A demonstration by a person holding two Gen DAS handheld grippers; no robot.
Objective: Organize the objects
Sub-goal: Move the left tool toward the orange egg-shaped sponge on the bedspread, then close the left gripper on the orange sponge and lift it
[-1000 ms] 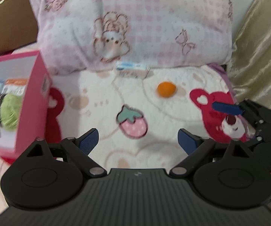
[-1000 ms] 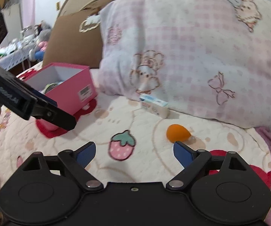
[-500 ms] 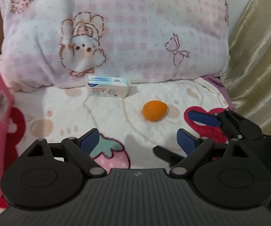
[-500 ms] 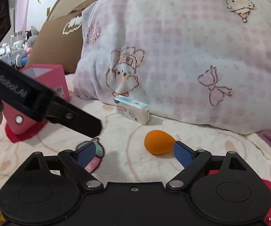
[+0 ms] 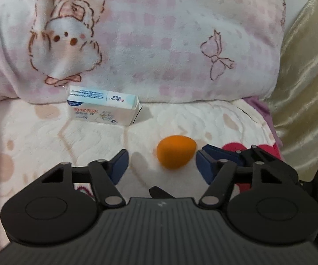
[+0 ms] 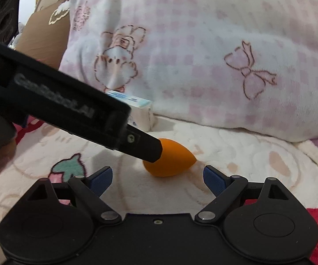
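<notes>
Orange sponge (image 6: 170, 161) beside "GenRobot.AI"-lettered left hand-held gripper (image 5: 161, 161).

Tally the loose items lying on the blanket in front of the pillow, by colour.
Orange: 1, the egg-shaped sponge
White and blue: 1, the small carton
Total: 2
</notes>
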